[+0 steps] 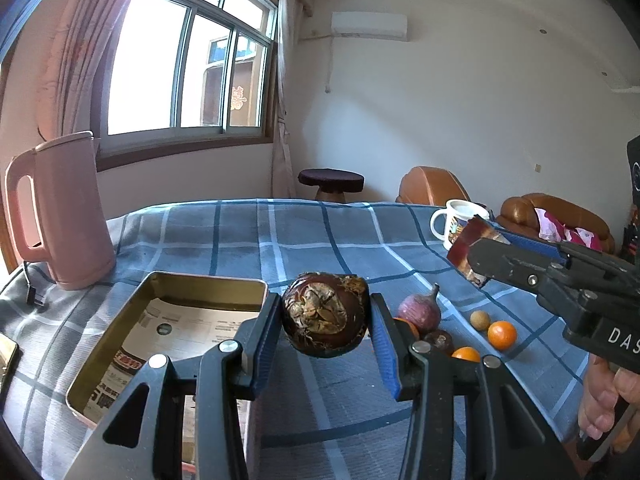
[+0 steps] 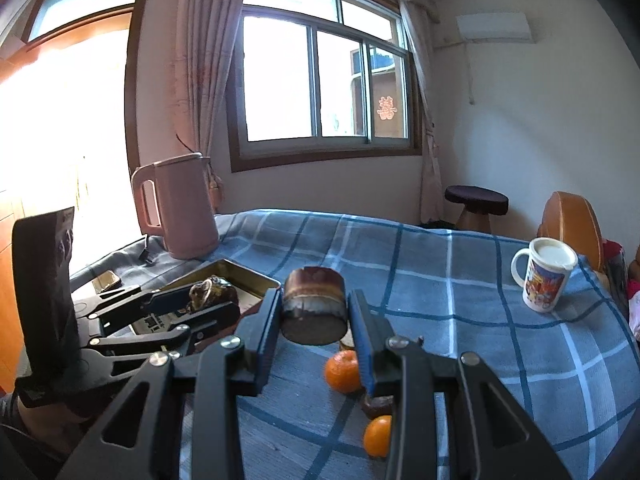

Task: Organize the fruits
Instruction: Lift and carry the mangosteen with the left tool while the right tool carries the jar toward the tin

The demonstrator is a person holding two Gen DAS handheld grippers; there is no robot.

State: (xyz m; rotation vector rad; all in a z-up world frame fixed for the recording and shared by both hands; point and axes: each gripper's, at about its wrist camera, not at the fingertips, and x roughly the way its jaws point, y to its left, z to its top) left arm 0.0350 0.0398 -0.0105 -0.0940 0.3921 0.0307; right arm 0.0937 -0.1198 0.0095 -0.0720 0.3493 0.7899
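My left gripper point(image 1: 326, 316) is shut on a dark purple-brown round fruit point(image 1: 325, 314) and holds it above the cloth, beside the gold tin tray point(image 1: 100, 356). In the right wrist view the same fruit point(image 2: 212, 294) hangs over the tray point(image 2: 256, 276). My right gripper point(image 2: 314, 312) is shut on a dark brown cut fruit piece point(image 2: 314, 306), held above the cloth; it also shows in the left wrist view point(image 1: 466, 250). On the cloth lie a purple fig point(image 1: 420, 310), small oranges point(image 1: 502, 334) point(image 2: 342, 370) and a small brown fruit point(image 1: 479, 319).
A pink kettle point(image 1: 64, 216) with its cord stands at the back left. A white printed mug point(image 2: 546, 274) stands at the right. The table has a blue checked cloth point(image 1: 280, 236). A stool point(image 1: 330, 182) and brown sofa point(image 1: 556, 212) stand beyond.
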